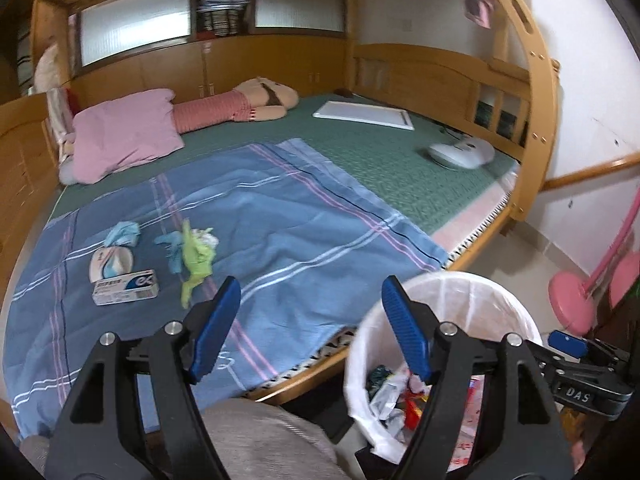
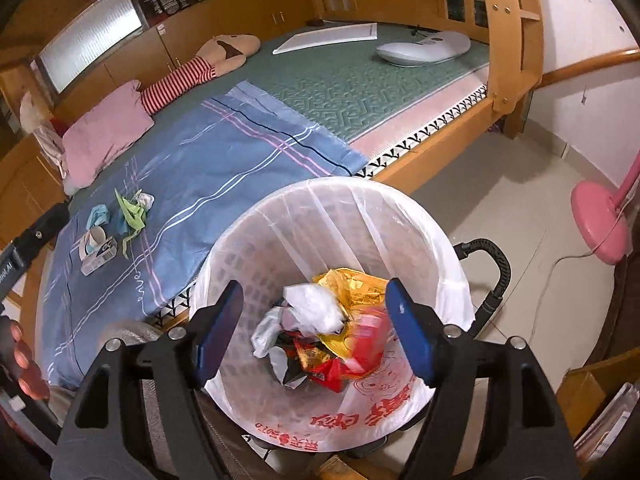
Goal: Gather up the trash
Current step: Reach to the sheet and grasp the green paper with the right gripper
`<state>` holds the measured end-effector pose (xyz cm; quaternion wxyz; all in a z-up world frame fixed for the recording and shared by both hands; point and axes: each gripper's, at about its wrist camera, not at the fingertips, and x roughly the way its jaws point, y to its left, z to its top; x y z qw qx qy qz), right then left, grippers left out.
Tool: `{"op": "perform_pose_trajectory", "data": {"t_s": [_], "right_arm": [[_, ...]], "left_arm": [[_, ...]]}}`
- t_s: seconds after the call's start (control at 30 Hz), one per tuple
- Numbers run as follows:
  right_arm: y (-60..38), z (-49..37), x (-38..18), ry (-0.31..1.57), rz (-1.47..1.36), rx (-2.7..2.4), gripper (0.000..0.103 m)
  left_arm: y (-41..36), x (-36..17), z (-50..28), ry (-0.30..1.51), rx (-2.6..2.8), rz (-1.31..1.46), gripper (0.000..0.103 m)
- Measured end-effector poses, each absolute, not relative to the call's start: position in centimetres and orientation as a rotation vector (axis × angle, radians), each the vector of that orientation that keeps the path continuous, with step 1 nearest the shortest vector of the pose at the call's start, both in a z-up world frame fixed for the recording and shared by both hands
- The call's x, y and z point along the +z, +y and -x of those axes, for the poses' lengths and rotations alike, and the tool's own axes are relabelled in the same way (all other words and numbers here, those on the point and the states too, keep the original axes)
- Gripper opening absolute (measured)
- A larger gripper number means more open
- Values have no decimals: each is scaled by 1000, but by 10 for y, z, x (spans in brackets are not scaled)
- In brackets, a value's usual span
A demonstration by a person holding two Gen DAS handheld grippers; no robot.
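Trash lies on the blue striped sheet (image 1: 280, 216): a crumpled blue tissue (image 1: 122, 233), a paper cup on its side (image 1: 110, 263), a small blue-and-white box (image 1: 125, 287), a green wrapper (image 1: 195, 258) and white crumpled paper (image 1: 205, 237). The same pile shows in the right wrist view around the green wrapper (image 2: 130, 210). My left gripper (image 1: 310, 292) stands open and empty over the sheet's near edge, right of the pile. My right gripper (image 2: 316, 292) is open above the white-lined bin (image 2: 448, 240), over wrappers and bags (image 2: 320, 332) inside it.
The bin (image 1: 516, 312) stands on the floor against the wooden bed frame (image 1: 524, 184). A pink pillow (image 1: 128, 132), a striped plush toy (image 1: 240, 104), a white board (image 1: 364, 114) and a white device (image 1: 460, 152) lie farther back. A pink lamp base (image 2: 598, 220) sits at right.
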<state>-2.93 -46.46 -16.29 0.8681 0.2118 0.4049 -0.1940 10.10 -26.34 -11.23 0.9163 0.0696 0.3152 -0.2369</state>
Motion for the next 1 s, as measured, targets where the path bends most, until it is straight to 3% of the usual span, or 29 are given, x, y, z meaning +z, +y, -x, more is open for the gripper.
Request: {"op": "perform_pose_trajectory", "data": {"t_s": [0.53,1.0], "right_arm": [[-418,-41,-165,875,-350,-296,73],[-329,-197,-192,948,-301,-2,73]], "left_arm": [[-130,-127,-163,692,-167,-37,75],[-17,-157,-203,771,96,16,76]]}}
